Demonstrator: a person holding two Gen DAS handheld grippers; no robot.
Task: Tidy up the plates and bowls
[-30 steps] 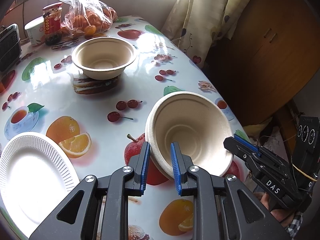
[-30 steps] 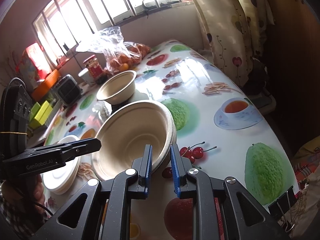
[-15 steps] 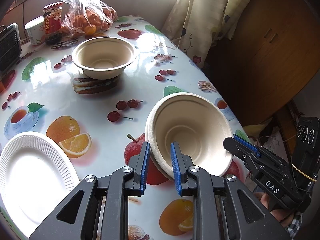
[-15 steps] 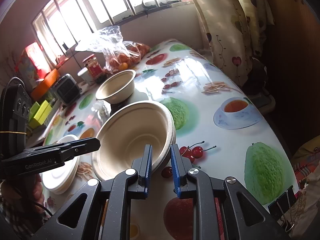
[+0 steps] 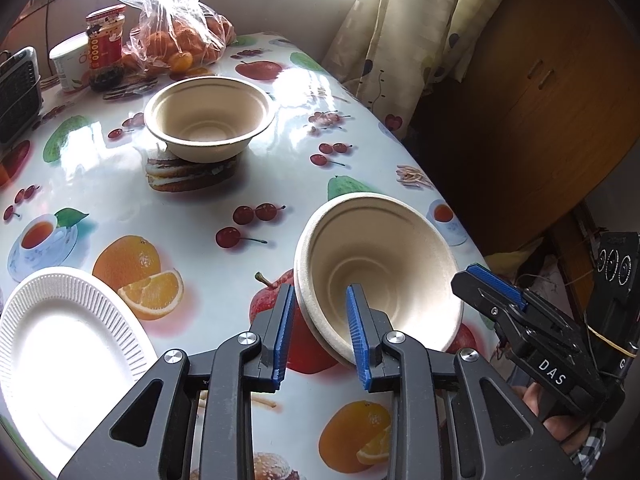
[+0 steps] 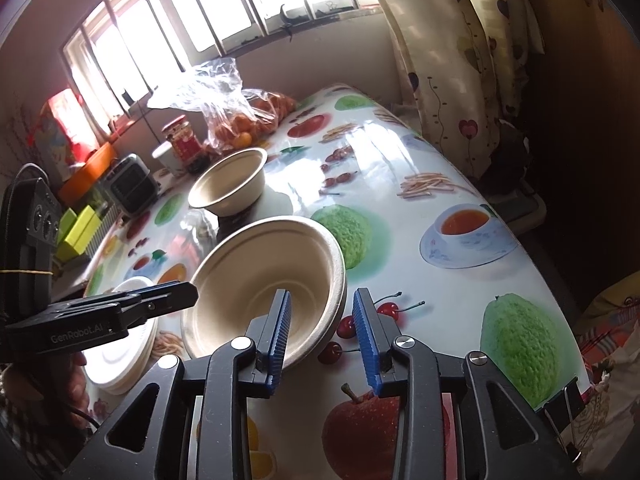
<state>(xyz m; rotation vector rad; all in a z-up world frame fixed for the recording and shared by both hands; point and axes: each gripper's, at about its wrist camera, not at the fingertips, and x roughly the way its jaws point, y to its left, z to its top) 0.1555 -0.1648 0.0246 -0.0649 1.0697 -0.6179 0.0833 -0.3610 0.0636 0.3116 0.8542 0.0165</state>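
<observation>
Two nested beige bowls (image 5: 380, 272) (image 6: 260, 280) stand tilted near the table's right edge. My left gripper (image 5: 318, 292) straddles their near rim and its jaws are opening, one blue pad outside the wall and one inside. My right gripper (image 6: 323, 294) straddles the opposite rim, also opening, with a clear gap between the rim and its outer pad. Each gripper shows in the other's view: the right gripper (image 5: 492, 284) and the left gripper (image 6: 180, 296). Another beige bowl (image 5: 208, 120) (image 6: 230, 188) sits further back. White plates (image 5: 60, 340) (image 6: 120, 356) lie at the left.
A bag of oranges (image 5: 180, 40), a red jar (image 5: 105, 44), a white cup (image 5: 70, 64) and a black device (image 5: 18, 88) crowd the table's far end. A curtain (image 5: 400, 40) and a wooden cabinet (image 5: 540, 100) stand past the right edge.
The jaws of both grippers have spread apart around the bowls' rim. The bowls and both hands have stayed where they were.
</observation>
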